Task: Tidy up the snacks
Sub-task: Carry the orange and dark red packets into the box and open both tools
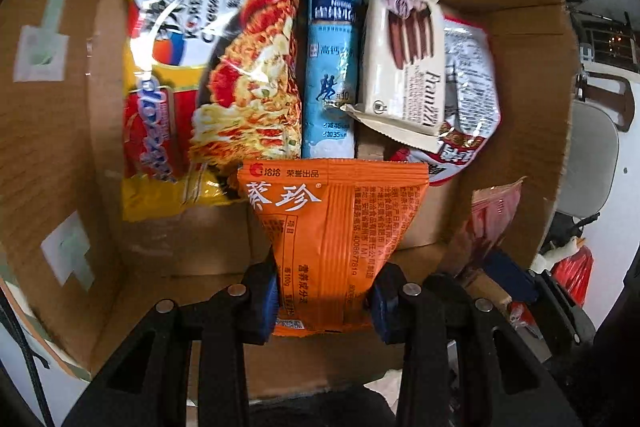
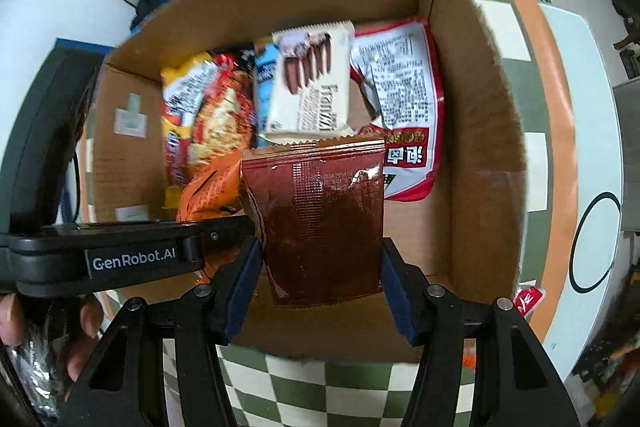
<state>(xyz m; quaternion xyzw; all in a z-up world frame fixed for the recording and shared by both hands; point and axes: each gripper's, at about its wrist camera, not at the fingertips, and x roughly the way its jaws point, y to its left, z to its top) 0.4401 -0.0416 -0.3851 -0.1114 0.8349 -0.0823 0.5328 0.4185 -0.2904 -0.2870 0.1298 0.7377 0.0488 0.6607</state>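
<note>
Between left tongs (image 1: pixel 326 301), crinkly orange packet (image 1: pixel 332 227)

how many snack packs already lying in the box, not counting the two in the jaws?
4: noodle bag at left, blue Nestle pack beside it, Franzzi wafers on top of the red-white bag at right. More may be hidden underneath.

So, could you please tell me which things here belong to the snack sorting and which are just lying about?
Belong:
cardboard box
orange packet
brown pouch
noodle bag
blue packet
wafer pack

Lying about:
chair
checked tablecloth
</note>
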